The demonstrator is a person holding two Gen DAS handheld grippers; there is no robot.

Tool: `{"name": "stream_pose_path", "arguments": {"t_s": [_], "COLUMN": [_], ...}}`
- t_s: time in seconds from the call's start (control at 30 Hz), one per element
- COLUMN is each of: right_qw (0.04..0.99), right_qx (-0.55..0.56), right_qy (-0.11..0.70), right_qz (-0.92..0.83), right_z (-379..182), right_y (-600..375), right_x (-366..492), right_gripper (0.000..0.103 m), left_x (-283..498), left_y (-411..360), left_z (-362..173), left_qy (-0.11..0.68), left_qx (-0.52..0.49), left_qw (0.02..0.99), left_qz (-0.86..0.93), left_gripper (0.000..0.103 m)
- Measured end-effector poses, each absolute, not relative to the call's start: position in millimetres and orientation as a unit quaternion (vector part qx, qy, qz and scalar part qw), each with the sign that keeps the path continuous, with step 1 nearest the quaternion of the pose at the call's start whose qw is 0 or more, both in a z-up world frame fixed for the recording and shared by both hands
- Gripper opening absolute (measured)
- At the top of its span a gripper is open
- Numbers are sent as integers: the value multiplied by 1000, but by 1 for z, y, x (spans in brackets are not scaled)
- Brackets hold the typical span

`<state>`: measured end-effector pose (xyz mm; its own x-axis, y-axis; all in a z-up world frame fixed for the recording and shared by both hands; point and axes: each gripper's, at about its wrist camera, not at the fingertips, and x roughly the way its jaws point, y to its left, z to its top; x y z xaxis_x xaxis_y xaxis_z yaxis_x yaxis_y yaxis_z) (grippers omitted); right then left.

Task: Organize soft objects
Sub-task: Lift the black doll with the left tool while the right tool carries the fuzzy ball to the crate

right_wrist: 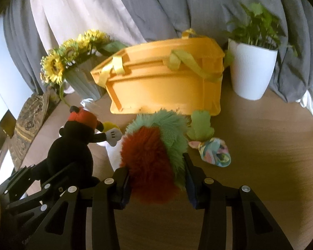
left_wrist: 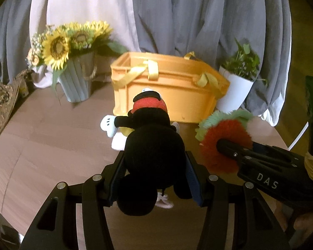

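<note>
Left gripper clamps black mouse plush by head, body dangling ahead. Right gripper pinches furry red-green toy. Risk: fur compresses, toy slips; dangling plush snags rim. Frog plush, knotted fabric ball on table. Beyond: orange basket.

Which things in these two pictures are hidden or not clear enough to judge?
- Inside of the orange basket: both views show only its outer wall and rim.
- Face of the black plush toy: left wrist view shows its back, held in the left gripper.
- White item on the table: right wrist view, hidden behind the red and green fluffy toy in the right gripper.
</note>
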<state>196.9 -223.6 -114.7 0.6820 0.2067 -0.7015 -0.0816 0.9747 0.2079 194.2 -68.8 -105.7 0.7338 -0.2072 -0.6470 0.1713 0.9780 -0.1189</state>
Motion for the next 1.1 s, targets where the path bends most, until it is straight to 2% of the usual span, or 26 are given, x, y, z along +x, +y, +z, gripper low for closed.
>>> {"name": "stream_pose_path", "arguments": {"t_s": [1.1], "right_qw": [963], "right_qx": [96], "right_qy": [244], "right_qz": [59], "right_z": [-16], "right_y": [-236], "right_x": [199], "right_gripper": [44], "left_x": [211], "left_y": [-67], "left_z": [-6], "left_qy": [207], "left_qx": [-13], "left_qw": [970], "left_qz": [-124], "left_gripper": [53]}}
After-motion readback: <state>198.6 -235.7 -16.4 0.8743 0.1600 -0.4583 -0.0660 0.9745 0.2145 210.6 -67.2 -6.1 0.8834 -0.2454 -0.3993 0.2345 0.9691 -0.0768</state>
